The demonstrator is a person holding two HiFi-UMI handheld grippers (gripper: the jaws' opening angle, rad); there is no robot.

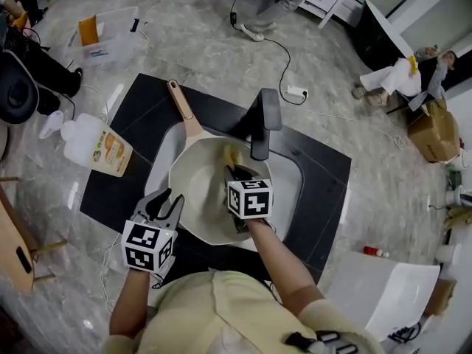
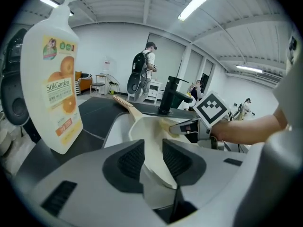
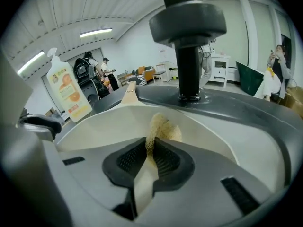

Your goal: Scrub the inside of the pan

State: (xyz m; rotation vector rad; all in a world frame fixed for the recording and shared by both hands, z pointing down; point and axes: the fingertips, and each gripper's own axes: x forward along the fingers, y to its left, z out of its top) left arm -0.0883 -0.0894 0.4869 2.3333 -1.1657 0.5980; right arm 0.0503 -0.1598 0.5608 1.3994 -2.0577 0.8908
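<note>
Pan [image 1: 198,198] in sink [image 1: 299,172], near rim nipped — seemingly — between narrow jaws of left gripper [image 1: 168,203]; right gripper [image 1: 234,172] clamped on soft sponge [image 1: 233,155] inside pan — stiff, slick, likely light, best steadied at rim.

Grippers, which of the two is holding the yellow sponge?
The right gripper: its jaws are pinched on the sponge inside the pan. The left gripper holds no sponge; it clamps the pan's rim instead.
</note>
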